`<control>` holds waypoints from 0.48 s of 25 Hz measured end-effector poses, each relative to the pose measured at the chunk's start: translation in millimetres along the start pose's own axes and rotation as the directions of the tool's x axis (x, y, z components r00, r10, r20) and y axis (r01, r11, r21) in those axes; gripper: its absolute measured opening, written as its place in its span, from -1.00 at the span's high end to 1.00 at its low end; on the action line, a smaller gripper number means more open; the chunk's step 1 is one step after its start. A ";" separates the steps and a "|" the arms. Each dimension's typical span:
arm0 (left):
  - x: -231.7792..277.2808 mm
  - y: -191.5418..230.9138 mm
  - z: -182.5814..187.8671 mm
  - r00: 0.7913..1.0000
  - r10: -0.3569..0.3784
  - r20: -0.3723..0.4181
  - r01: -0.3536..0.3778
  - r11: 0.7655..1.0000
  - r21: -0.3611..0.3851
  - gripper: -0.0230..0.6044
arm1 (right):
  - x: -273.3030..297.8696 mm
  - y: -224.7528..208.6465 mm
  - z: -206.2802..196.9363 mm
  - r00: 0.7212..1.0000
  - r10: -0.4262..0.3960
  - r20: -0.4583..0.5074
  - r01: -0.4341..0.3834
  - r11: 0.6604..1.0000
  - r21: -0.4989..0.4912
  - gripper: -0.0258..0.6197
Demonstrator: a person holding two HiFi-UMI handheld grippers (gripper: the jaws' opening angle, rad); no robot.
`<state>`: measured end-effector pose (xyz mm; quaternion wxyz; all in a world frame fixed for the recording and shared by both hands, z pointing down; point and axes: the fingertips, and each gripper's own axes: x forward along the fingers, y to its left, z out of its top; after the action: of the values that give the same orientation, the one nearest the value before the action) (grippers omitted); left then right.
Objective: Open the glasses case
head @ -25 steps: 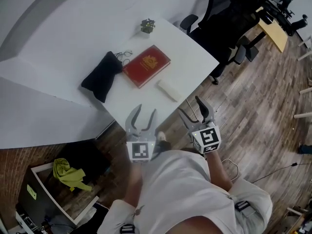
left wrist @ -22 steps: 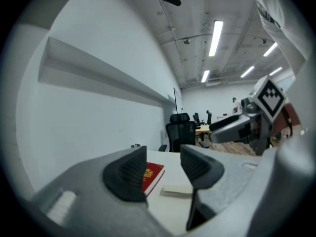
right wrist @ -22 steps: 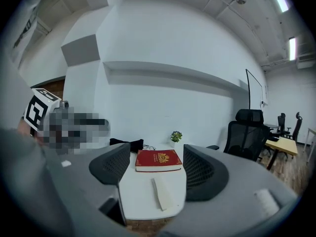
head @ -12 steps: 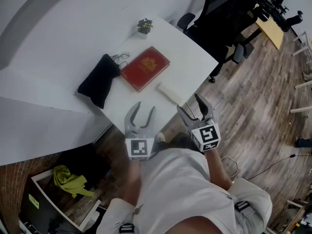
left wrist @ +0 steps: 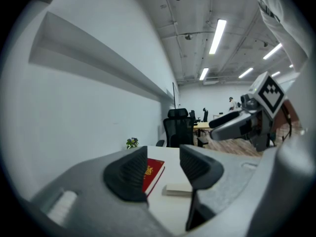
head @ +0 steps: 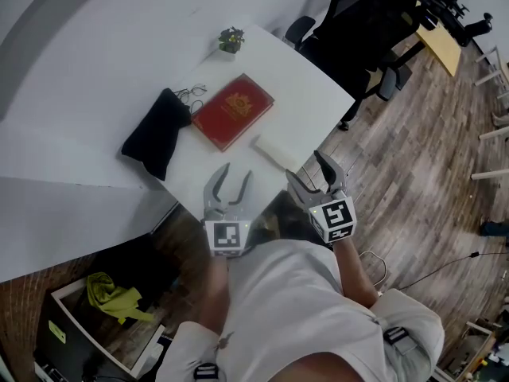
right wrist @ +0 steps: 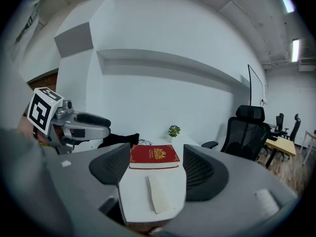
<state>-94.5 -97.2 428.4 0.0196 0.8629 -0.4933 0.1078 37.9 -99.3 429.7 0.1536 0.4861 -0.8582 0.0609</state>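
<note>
Glasses case: white flat oblong case (head: 274, 151), lying flat near the front edge of the white table (head: 318, 94). It's close to the red book but not touching it, and the lid looks shut from here.
Left gripper (head: 236, 173): jaws spread apart with nothing in them, held in the air just short of the table's near corner.
Right gripper (head: 305, 167): jaws wide apart too, also empty. It's pointing straight at the case, which sits framed between the jaws in the right gripper view, but there's no contact.
Red book (head: 233, 111): closed, gold crest facing up, mid-table just behind the case.
Black pouch (head: 151, 134): slumped at the book's left.
Eyeglasses (head: 191, 95): on the table between pouch and book.
Potted plant (head: 231, 38): tiny one, at the far corner.
Office chairs (head: 358, 22): black, past the table on the wood floor.
</note>
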 end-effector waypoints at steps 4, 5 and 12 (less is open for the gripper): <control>12.6 1.3 -9.0 1.000 0.009 -0.023 -0.009 1.000 0.008 0.28 | 10.8 -7.1 -11.2 0.999 0.023 -0.028 -0.023 1.000 0.003 -0.13; 16.1 2.2 -11.4 1.000 0.012 -0.029 -0.012 1.000 0.006 0.28 | 14.2 -9.3 -13.7 0.999 0.029 -0.035 -0.029 1.000 0.003 -0.13; 40.4 8.4 -32.5 0.997 0.024 -0.072 -0.024 1.000 0.001 0.29 | 40.5 -20.1 -34.2 0.993 0.076 -0.093 -0.075 0.997 0.011 -0.13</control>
<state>-87.3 -131.3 467.8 0.0362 0.8525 -0.5025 0.1390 42.6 -134.1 474.2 0.1892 0.4504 -0.8676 0.0928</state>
